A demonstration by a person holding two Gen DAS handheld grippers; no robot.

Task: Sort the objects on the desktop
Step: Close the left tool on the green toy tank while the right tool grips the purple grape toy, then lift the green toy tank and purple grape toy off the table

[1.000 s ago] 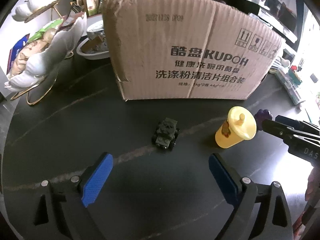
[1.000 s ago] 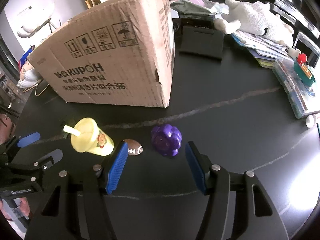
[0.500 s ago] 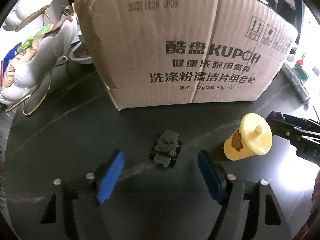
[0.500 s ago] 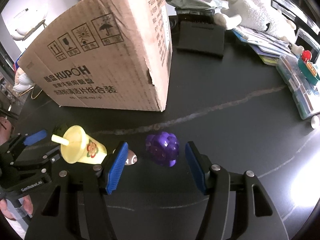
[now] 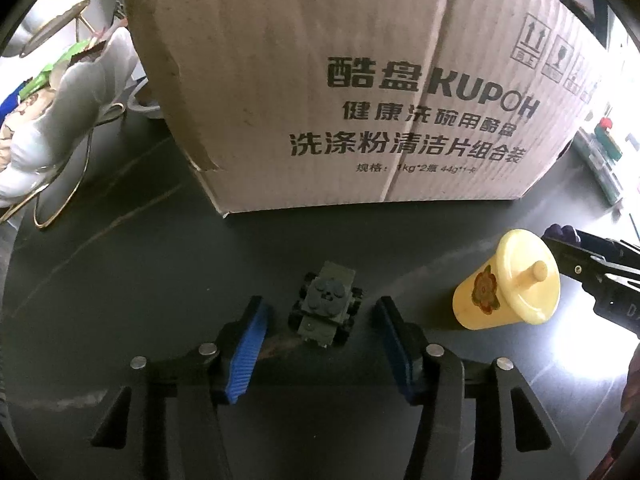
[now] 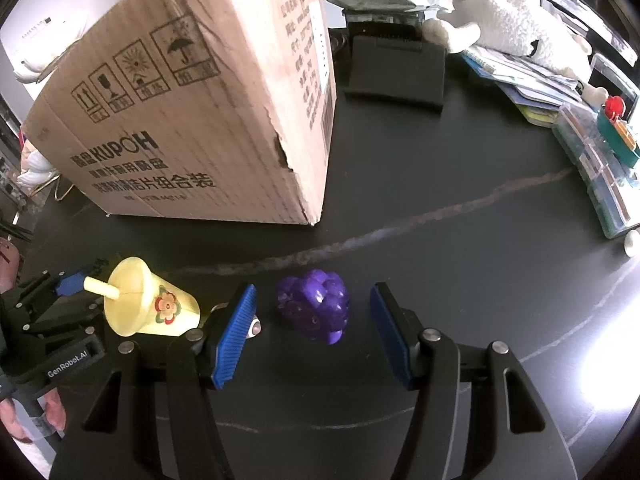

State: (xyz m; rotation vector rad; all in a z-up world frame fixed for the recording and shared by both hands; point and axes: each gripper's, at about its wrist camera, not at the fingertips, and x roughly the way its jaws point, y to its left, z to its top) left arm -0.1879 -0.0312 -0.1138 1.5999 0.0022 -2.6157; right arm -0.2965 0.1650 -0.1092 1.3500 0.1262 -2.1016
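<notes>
Here each toy is bracketed by its own open gripper.
The car [image 5: 326,307] is framed lengthwise by the left gripper [image 5: 320,330]; the grapes [image 6: 315,305] sit between the right gripper [image 6: 312,326] fingers, untouched.

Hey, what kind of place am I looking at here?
Probably a cluttered desk or table at home: a dark tabletop holds a cardboard box, a white plush toy, stacked papers and small toys like a purple grape bunch.
</notes>
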